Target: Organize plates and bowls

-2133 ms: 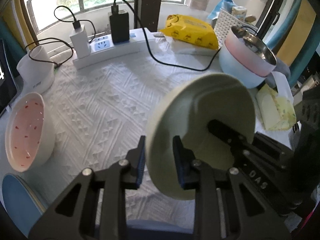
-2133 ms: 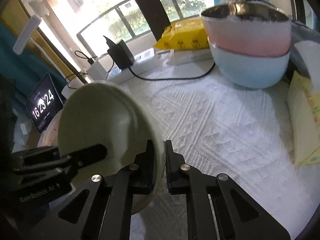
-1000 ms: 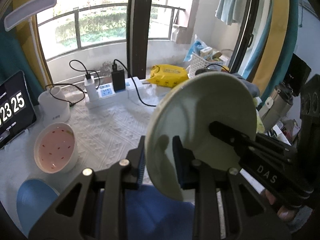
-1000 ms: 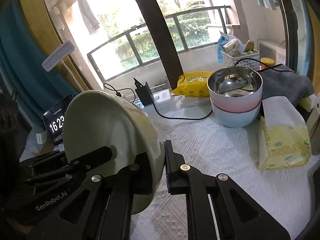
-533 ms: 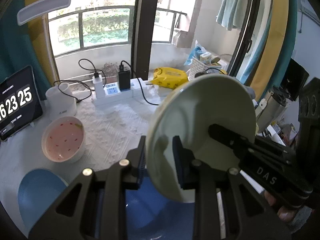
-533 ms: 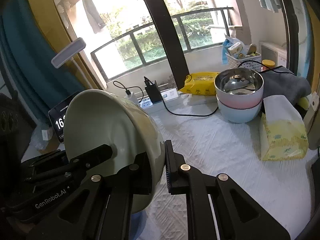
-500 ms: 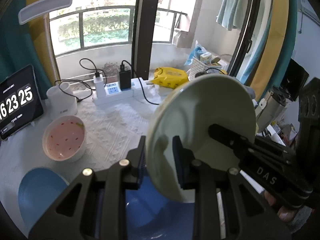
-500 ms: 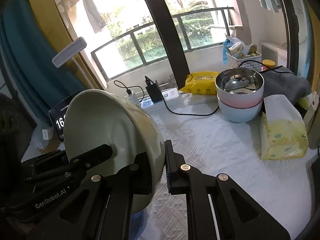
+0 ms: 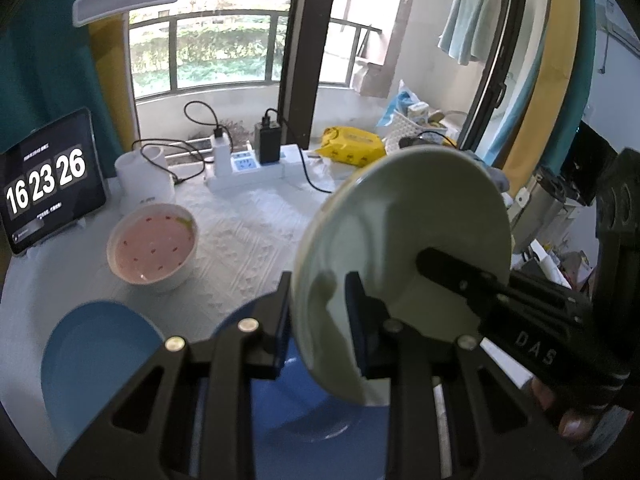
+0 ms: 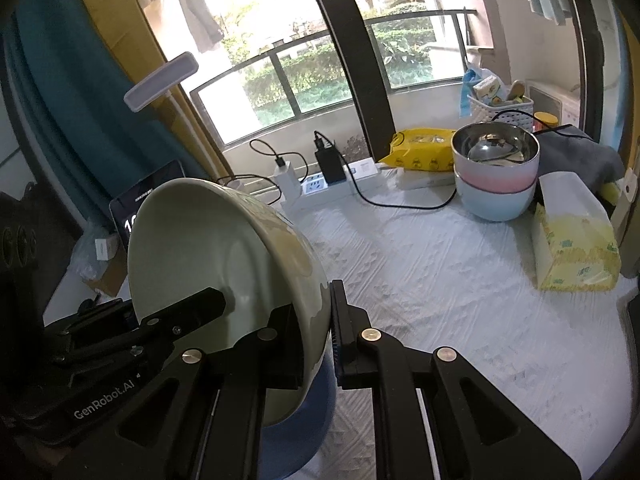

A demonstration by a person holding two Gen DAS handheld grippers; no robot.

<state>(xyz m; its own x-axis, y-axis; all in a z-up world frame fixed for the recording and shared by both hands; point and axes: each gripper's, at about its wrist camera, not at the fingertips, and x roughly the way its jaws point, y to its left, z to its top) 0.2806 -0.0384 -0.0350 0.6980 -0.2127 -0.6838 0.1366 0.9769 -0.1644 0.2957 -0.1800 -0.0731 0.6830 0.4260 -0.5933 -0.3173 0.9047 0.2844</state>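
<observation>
Right now a pale green bowl (image 9: 404,240) hangs tilted on its edge above the table, gripped from two sides at once. The left gripper (image 9: 318,322) is clamped on the bowl's rim, one finger inside the hollow and one outside. The right gripper (image 10: 316,340) is clenched on the opposite rim in the same way, its jaws nearly together around the thin wall. In the left wrist view the right gripper's dark finger (image 9: 460,276) shows inside the bowl.

Below the bowl sits a dark blue plate (image 9: 304,404), and beside it, toward the left of that view, a lighter blue plate (image 9: 96,364). Farther back on the white textured tablecloth (image 10: 440,276) stands a pink-lined bowl (image 9: 152,246) with small red marks. At the far right of the table a steel bowl (image 10: 496,148) is nested in a pink bowl (image 10: 496,180), which sits in a light blue bowl (image 10: 496,204). Near that stack lie a yellow tissue pack (image 10: 576,240), a yellow packet (image 10: 420,148) and a white power strip (image 9: 248,168) with chargers plugged in. A tablet clock (image 9: 48,180) stands at the left; whether the bowl touches the dark blue plate is hard to judge, though it looks clear of it.
</observation>
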